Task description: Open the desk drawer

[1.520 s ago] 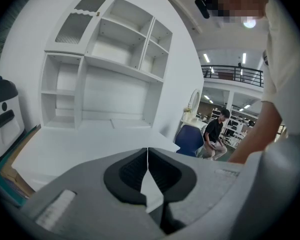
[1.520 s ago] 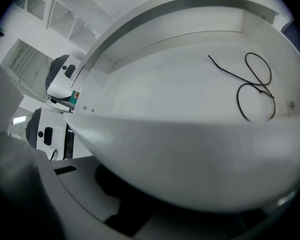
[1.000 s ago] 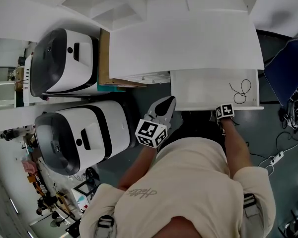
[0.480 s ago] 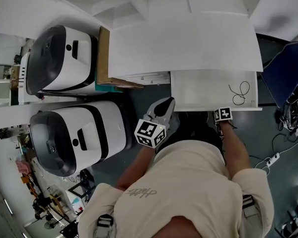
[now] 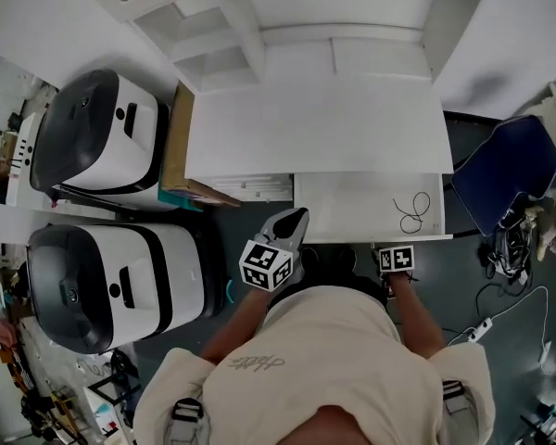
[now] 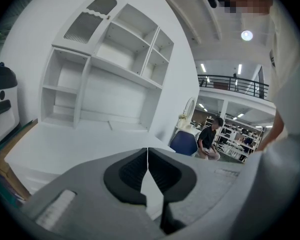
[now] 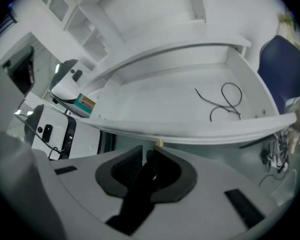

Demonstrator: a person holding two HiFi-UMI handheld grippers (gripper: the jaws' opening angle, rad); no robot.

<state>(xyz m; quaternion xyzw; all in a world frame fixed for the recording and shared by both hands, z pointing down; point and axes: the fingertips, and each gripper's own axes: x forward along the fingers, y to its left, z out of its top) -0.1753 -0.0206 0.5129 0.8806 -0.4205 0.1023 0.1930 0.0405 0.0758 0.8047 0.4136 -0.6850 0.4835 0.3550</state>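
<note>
The white desk (image 5: 315, 137) has its drawer (image 5: 352, 211) pulled out toward me. A loop of black wire (image 5: 410, 213) lies in the drawer's right part, also plain in the right gripper view, wire (image 7: 225, 101). My right gripper (image 5: 395, 251) is at the drawer's front edge (image 7: 190, 134), its jaws shut on a small beige knob (image 7: 159, 143) there. My left gripper (image 5: 298, 214) hangs left of the drawer's front corner, shut with nothing in it; in its own view the left gripper (image 6: 148, 151) points over the desk top (image 6: 65, 144) toward the shelves.
Two big white-and-black machines (image 5: 93, 142) (image 5: 111, 272) stand left of the desk, with a cardboard stack (image 5: 178, 146) against the desk's side. A blue chair (image 5: 496, 170) is at the right, cables and a power strip (image 5: 482, 327) on the floor. A seated person (image 6: 209, 136) is far off.
The head view has pulled back and up, so more of the shelves shows. The drawer stands out about as far as before, and both grippers keep their places beside it.
</note>
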